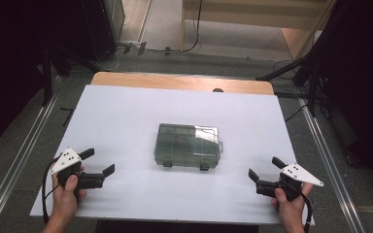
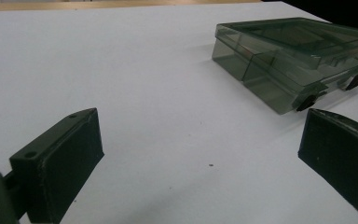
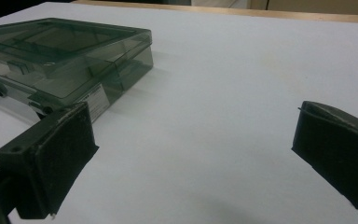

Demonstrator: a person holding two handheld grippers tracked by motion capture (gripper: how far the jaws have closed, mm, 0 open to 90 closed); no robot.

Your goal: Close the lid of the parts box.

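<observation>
Black jaws stand spread wide in both gripper views, released, with nothing between them but bare white surface. The left gripper (image 1: 98, 162) sits at the near left of the table, held in the person's left hand (image 1: 67, 194); the right gripper (image 1: 264, 171) mirrors it at the near right, held in the right hand (image 1: 289, 206). Both rest low over the white sheet (image 1: 126, 116) and point inward toward the centre, a posture that suits a two-sided approach.

Between them, well apart from either gripper, lies the compartment box (image 1: 188, 145): a flat, translucent grey-green plastic case with internal dividers. In the left gripper view the box (image 2: 298, 56) appears ahead and to the right; in the right gripper view it (image 3: 60, 60) appears ahead and to the left. Its lid is down. Two dark latches (image 1: 183, 166) sit on the edge facing the person, which places the fastenings within direct reach of both grippers. A small white label (image 3: 95, 100) shows on one side wall.

Judgement: the work in hand is most likely opening or moving the box, and no contact has been made yet. The open jaws are prepared for either a latch or a box edge. The contents cannot be identified through the tinted lid.

The wooden tabletop (image 1: 175, 80) extends beyond the far edge of the sheet.
</observation>
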